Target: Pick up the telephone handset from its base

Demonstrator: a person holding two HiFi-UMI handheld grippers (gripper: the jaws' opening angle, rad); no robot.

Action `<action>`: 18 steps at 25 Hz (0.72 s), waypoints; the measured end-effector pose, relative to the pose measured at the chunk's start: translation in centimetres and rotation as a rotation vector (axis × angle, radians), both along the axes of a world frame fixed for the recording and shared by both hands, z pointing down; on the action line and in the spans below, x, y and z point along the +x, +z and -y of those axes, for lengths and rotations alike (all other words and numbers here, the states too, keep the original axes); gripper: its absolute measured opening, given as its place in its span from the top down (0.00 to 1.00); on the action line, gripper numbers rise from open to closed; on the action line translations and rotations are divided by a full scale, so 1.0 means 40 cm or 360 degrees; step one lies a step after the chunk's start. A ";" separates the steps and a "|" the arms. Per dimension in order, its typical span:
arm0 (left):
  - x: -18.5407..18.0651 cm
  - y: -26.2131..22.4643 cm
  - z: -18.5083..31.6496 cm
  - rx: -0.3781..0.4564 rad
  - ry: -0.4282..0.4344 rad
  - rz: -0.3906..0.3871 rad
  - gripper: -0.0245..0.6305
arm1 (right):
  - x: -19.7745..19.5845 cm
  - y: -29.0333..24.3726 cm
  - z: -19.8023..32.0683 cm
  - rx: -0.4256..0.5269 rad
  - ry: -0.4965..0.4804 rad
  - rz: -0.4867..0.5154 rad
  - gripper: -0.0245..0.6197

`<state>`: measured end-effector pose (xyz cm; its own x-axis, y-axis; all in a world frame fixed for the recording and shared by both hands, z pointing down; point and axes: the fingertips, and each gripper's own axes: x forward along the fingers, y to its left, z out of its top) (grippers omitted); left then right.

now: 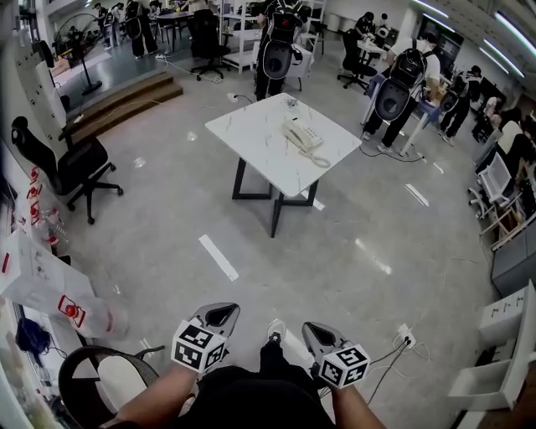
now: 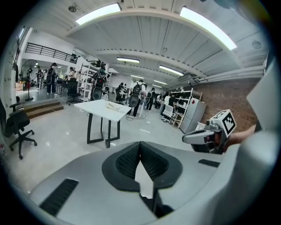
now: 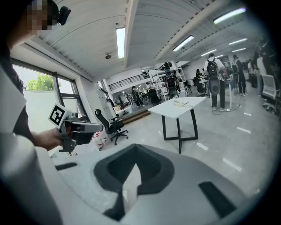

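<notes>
The left gripper (image 2: 140,146) has its dark pads pressed together at the tip with nothing between them. The right gripper (image 3: 133,150) is closed the same way, and it too is empty. Both are held low, in front of the person, well away from the table (image 1: 249,134).

Each gripper carries one cube with black-and-white square markers; they show patterns only, no words. White cartons (image 1: 38,276) at the left edge of the head view bear red marks, but the print is too small to read.

One table stands in the middle of the room, white-topped on dark legs. On it sits one pale telephone (image 1: 306,138) with its handset (image 1: 291,131) lying in the base, and a coiled cord (image 1: 319,159) curling toward the table's near edge. A small object lies at the far edge, too small to tell what it is.

One black office chair (image 1: 74,166) on castors stands to the left. Several people with round black packs on their backs stand beyond the table.

The floor (image 1: 159,235) is grey and glossy, marked with short white strips. A white power strip (image 1: 405,336) lies near the right gripper with cables running from it. Low wooden steps (image 1: 126,99) rise at the far left. Long light strips (image 2: 97,13) run across the ribbed white ceiling.
</notes>
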<state>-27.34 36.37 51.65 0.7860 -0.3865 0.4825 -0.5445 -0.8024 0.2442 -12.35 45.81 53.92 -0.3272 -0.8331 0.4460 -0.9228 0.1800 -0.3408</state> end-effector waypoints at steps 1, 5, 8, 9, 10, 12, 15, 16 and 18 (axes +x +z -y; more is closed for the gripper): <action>0.007 0.006 0.019 -0.0006 -0.0013 0.0012 0.96 | 0.013 0.002 0.030 0.0002 -0.0006 0.0010 0.96; 0.060 0.007 0.102 -0.0022 -0.0047 0.0044 0.96 | 0.085 -0.009 0.158 0.0014 -0.0029 0.0031 0.96; 0.123 -0.018 0.191 0.0019 -0.0062 0.0031 0.96 | 0.147 -0.035 0.261 0.0063 -0.0045 0.0021 0.96; 0.145 -0.028 0.222 0.0034 -0.0069 0.0023 0.96 | 0.165 -0.043 0.294 0.0081 -0.0052 0.0018 0.96; 0.167 -0.037 0.252 0.0048 -0.0075 0.0014 0.96 | 0.183 -0.051 0.325 0.0096 -0.0060 0.0014 0.96; 0.211 -0.054 0.301 0.0069 -0.0080 0.0000 0.96 | 0.217 -0.063 0.375 0.0117 -0.0078 0.0004 0.96; 0.267 -0.057 0.352 0.0076 -0.0084 0.0003 0.96 | 0.267 -0.062 0.422 0.0119 -0.0098 -0.0002 0.96; 0.284 -0.052 0.364 0.0071 -0.0086 0.0007 0.96 | 0.285 -0.055 0.431 0.0111 -0.0102 -0.0003 0.96; 0.322 -0.041 0.382 0.0057 -0.0084 0.0017 0.96 | 0.326 -0.039 0.446 0.0087 -0.0102 0.0004 0.96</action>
<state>-14.46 21.08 50.02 0.7589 -0.4443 0.4761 -0.5887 -0.7806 0.2098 0.67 27.96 52.38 -0.3815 -0.8336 0.3995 -0.9079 0.2567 -0.3313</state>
